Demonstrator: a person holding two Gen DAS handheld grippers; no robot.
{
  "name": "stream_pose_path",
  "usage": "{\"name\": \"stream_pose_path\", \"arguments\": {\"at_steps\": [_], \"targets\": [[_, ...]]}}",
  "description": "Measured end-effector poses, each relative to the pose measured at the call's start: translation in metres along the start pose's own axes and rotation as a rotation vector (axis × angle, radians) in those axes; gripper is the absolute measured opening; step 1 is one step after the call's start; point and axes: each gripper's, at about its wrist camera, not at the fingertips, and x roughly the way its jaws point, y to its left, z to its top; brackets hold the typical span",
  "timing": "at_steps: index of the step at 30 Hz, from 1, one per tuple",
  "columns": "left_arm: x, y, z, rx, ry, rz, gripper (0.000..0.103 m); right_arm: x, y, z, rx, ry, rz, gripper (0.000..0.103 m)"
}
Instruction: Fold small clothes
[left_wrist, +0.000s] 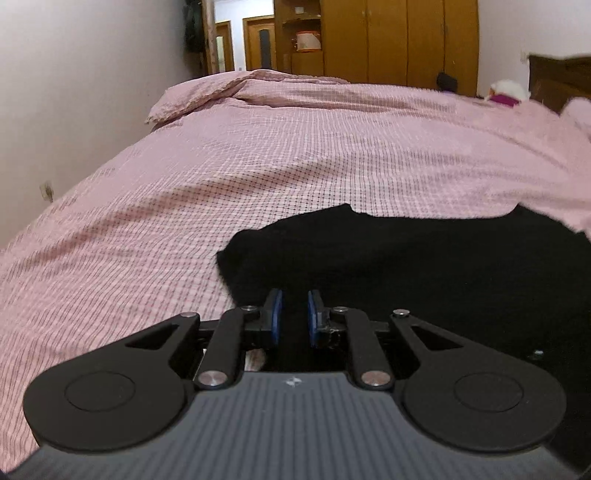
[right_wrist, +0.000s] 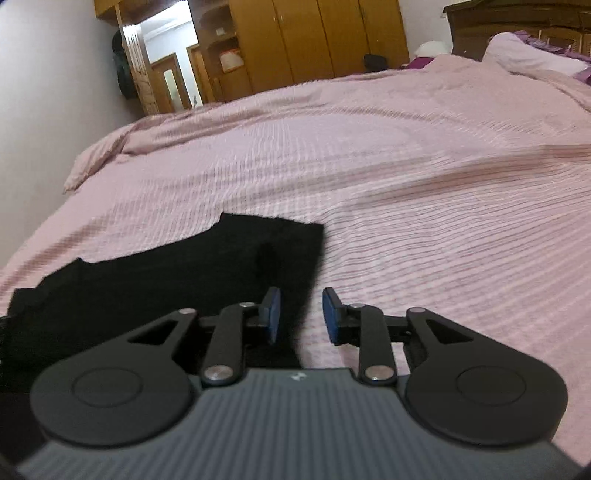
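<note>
Left gripper (left_wrist: 295, 314) angles downward, blue pads (left_wrist: 275, 317) a narrow gap apart with dark cloth showing between them, though whether they pinch it can't be told; its black linkage arms sit symmetric at the near edge. Right gripper (right_wrist: 301, 314) tilts down too; its pads (right_wrist: 330, 317) stand clearly apart, nothing pressed between them.

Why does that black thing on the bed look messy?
The black garment isn't fully flat: a ridge of cloth sticks up near its right edge, just ahead of the right gripper. Otherwise the pink bedspread shows only ordinary wrinkles.
</note>
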Motion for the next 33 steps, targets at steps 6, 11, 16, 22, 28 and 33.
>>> {"name": "stream_pose_path", "arguments": {"at_steps": [6, 11, 16, 22, 28, 33], "targets": [[-0.056, 0.018, -0.019, -0.070, 0.019, -0.010, 0.048, -0.047, -0.015, -0.022, 0.044, 0.061, 0.066, 0.030], [-0.098, 0.031, -0.043, -0.094, 0.051, -0.005, 0.060, -0.082, -0.014, -0.050, 0.073, 0.097, 0.089, 0.030], [-0.129, 0.040, -0.070, -0.118, 0.087, -0.034, 0.062, -0.109, -0.008, -0.072, 0.076, 0.109, 0.106, 0.037], [-0.154, 0.037, -0.101, -0.126, 0.129, -0.077, 0.070, -0.136, -0.004, -0.092, 0.083, 0.091, 0.096, 0.055], [-0.169, 0.027, -0.135, -0.103, 0.187, -0.120, 0.072, -0.153, -0.005, -0.111, 0.095, 0.115, 0.106, 0.055], [-0.166, 0.025, -0.166, -0.139, 0.283, -0.205, 0.072, -0.159, -0.010, -0.133, 0.102, 0.164, 0.144, 0.053]]}}
